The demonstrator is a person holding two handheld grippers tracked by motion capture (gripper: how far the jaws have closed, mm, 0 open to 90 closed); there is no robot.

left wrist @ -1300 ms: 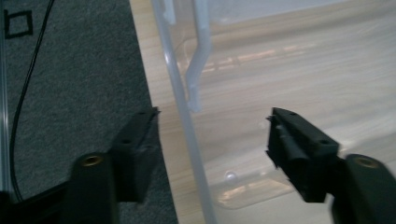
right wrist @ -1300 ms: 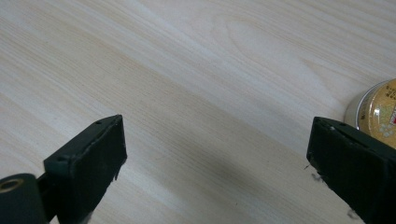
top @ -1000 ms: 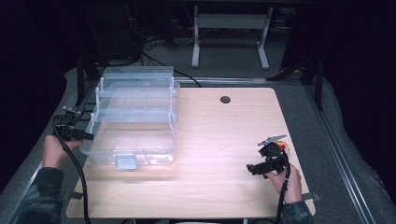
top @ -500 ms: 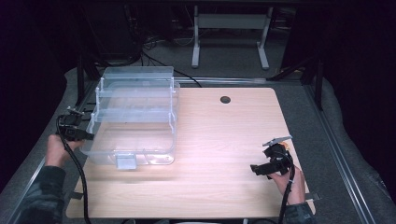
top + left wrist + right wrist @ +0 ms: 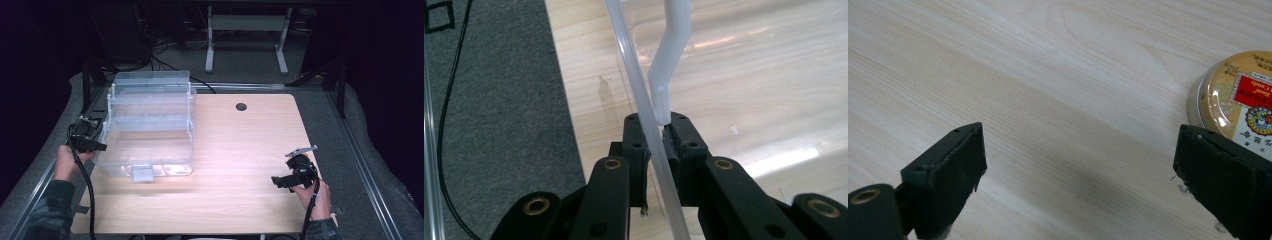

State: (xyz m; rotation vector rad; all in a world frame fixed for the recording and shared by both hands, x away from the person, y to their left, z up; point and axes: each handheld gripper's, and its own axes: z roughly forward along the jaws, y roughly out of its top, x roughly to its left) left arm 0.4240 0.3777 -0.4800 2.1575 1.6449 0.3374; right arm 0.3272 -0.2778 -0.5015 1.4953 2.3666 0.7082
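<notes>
A clear plastic tiered box (image 5: 150, 125) stands open at the table's left, its trays stepped back. My left gripper (image 5: 97, 146) is at the box's left side. In the left gripper view its jaws (image 5: 659, 130) are shut on the clear side wall (image 5: 634, 85), at the foot of a white hinge arm (image 5: 671, 55). My right gripper (image 5: 277, 181) hovers low over the table's front right corner, jaws wide open (image 5: 1078, 165) with bare wood between them. A round gold tin with a red label (image 5: 1238, 95) lies just beyond its right jaw.
The wooden table (image 5: 240, 145) has a cable hole (image 5: 241, 106) near its far edge. Grey matting (image 5: 489, 100) with a black cable (image 5: 446, 100) lies left of the table. Metal rails run along both sides, and a stand's white legs rise behind.
The right gripper has turned slightly, and the red and yellow spot beside it in the high view is now covered. The left gripper stays at the box's side.
</notes>
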